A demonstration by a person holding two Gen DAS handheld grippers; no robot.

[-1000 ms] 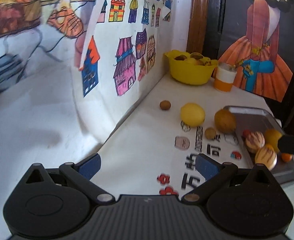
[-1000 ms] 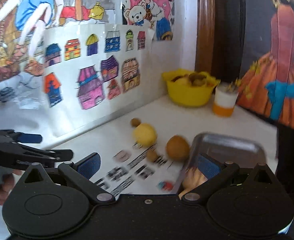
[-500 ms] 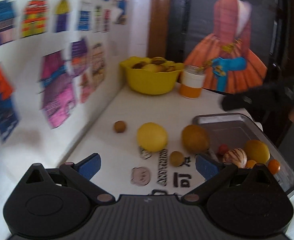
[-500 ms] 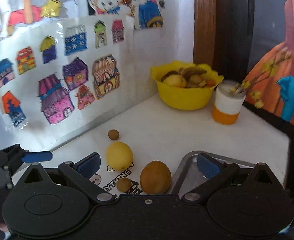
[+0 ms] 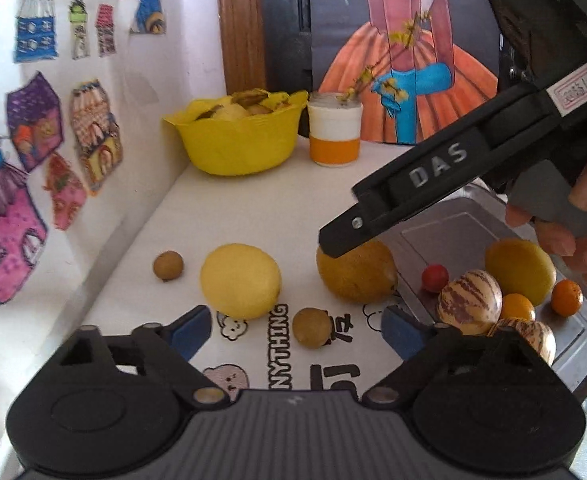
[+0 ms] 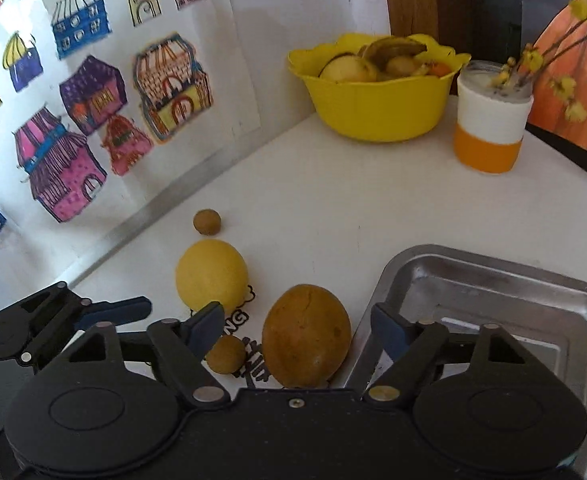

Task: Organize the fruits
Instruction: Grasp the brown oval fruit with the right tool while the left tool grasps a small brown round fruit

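On the white table lie a yellow lemon (image 5: 240, 286), a brown oval fruit (image 5: 357, 276), a small brown fruit (image 5: 312, 327) and a second small brown one (image 5: 168, 266). My left gripper (image 5: 297, 334) is closing, with the nearer small brown fruit between its fingertips, untouched. My right gripper (image 6: 299, 332) is closing around the brown oval fruit (image 6: 305, 336); gaps show on both sides of the fruit. A metal tray (image 5: 445, 236) to the right holds striped, yellow, orange and red fruits.
A yellow bowl (image 6: 377, 108) with fruit stands at the back, next to an orange and white cup (image 6: 489, 128) with twigs. A wall with house drawings runs along the left. A hand holds the right gripper above the tray (image 6: 493, 280).
Both grippers moved forward and down toward the loose fruit. Their jaws stand narrower than before. The right gripper's body now crosses the upper right of the left wrist view.
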